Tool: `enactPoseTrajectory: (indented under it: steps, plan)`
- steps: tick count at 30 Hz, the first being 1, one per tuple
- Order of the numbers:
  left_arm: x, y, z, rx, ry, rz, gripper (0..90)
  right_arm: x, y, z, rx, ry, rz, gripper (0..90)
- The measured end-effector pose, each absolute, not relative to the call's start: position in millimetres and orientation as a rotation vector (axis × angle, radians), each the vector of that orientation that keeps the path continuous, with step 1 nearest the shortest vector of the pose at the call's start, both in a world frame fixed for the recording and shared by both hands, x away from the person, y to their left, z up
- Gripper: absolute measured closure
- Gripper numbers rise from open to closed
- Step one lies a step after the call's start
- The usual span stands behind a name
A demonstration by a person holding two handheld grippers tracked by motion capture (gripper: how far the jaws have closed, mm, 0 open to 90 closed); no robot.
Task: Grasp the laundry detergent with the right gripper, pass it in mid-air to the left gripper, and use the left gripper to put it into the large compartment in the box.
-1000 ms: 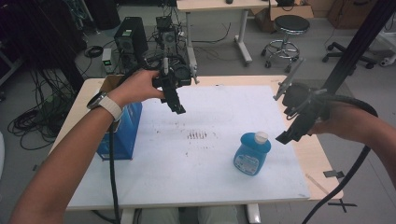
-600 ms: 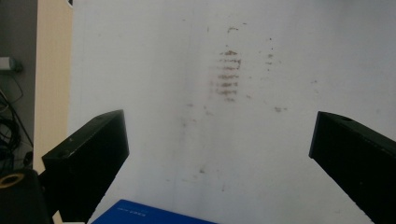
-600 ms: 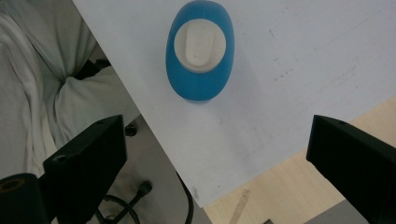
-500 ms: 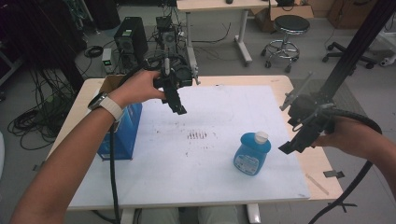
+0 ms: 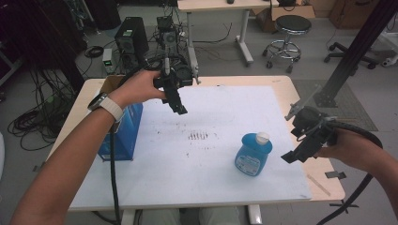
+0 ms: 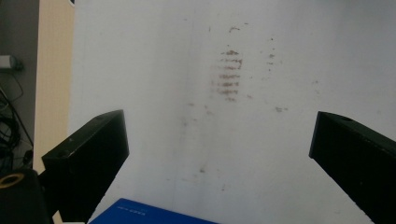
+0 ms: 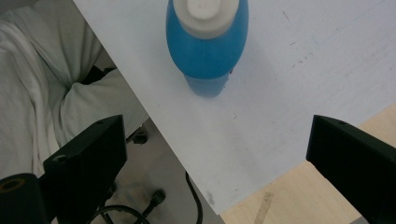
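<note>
Reaching toward the round blue plastic soap bottle with the white cap (image 5: 253, 152), the right claw (image 5: 294, 152) hangs just beside it at the lower right of the high view, with its jaws spread wide and nothing between them. The bottle stands upright on the white table (image 5: 216, 112), right of the middle, and nothing touches it yet. So I think the job has only just begun: the grab and any move are still to do.

The left claw (image 5: 177, 104) floats above the table at the upper middle, also spread wide and empty. A blue box (image 5: 124, 133) stands at the left edge of the table, partly behind the person's left arm. I cannot read the bottle's label. In the right gripper view the bottle (image 7: 208, 44) is cut off at the top edge.
</note>
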State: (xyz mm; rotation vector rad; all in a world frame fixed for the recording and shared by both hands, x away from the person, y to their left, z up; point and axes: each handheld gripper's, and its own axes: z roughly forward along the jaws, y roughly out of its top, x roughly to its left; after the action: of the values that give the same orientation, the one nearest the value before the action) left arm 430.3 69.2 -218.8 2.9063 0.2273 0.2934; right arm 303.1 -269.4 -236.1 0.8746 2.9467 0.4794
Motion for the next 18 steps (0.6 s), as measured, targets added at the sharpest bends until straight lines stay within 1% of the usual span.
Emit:
enactPoseTrajectory:
  steps: [18]
  plan:
    - [431,69,-219,2.904,0.222,0.288,5.2,293,-278,-268,0.956,2.899,0.619,5.1]
